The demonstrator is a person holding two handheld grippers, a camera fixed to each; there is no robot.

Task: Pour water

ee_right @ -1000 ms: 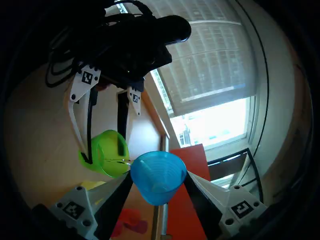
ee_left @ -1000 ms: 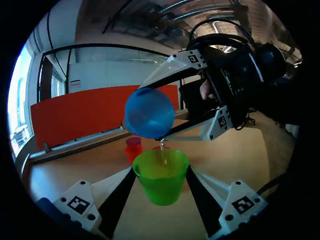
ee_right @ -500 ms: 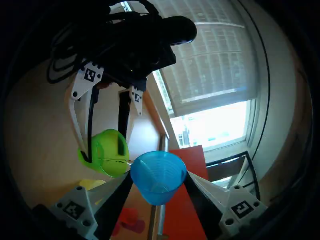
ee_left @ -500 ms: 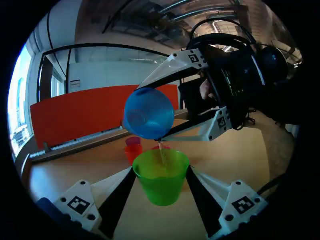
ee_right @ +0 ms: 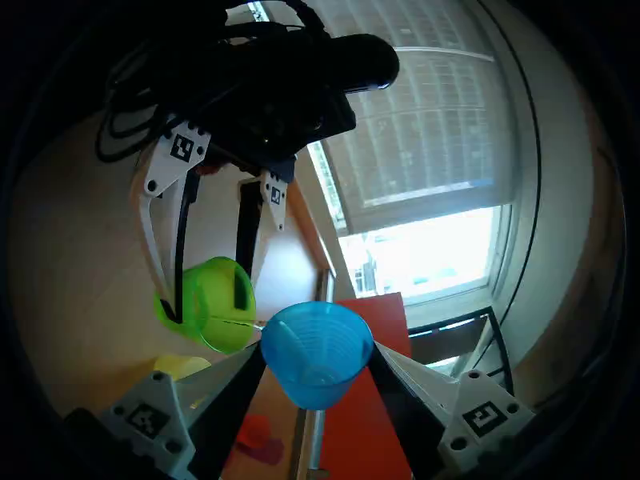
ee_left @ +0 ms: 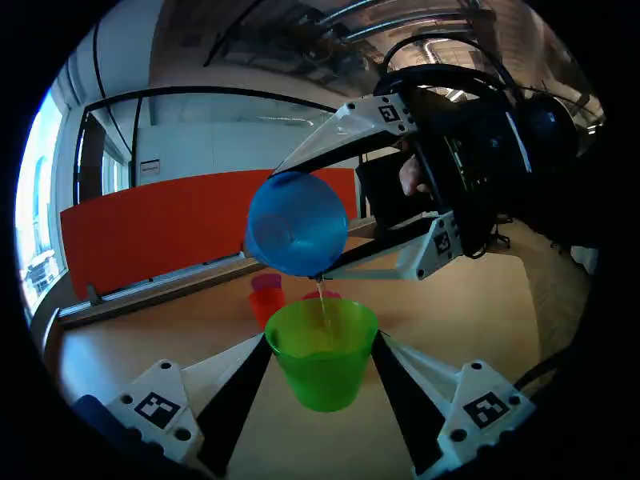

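The left gripper (ee_left: 322, 356) is closed to cup width on a green plastic cup (ee_left: 322, 376), one finger pressed against each side wall below the rim; it holds the cup upright, mouth up, so that it can catch what falls from above; whether the base rests on the wooden table (ee_left: 464, 312) or hangs over it I cannot tell. The right gripper (ee_right: 316, 376) is likewise closed on a blue plastic cup (ee_right: 317, 360), a finger on either side. In the left gripper view that cup is tipped far over, its base turned towards the camera and its lip at the lowest point, directly over the green cup's mouth and just above it without touching. The tilt is why a thin stream of water (ee_left: 322, 298) runs from the blue lip down into the green cup; the small gap between lip and rim leaves the stream little room to stray. In the right gripper view the blue cup seems nearly empty, so I judge the pour close to its end; the level in the green cup is hard to read. Farther back on the table an orange cup (ee_left: 266, 307) and a purple cup (ee_left: 266, 282) stand well apart from the pour, before a red partition (ee_left: 160, 232).
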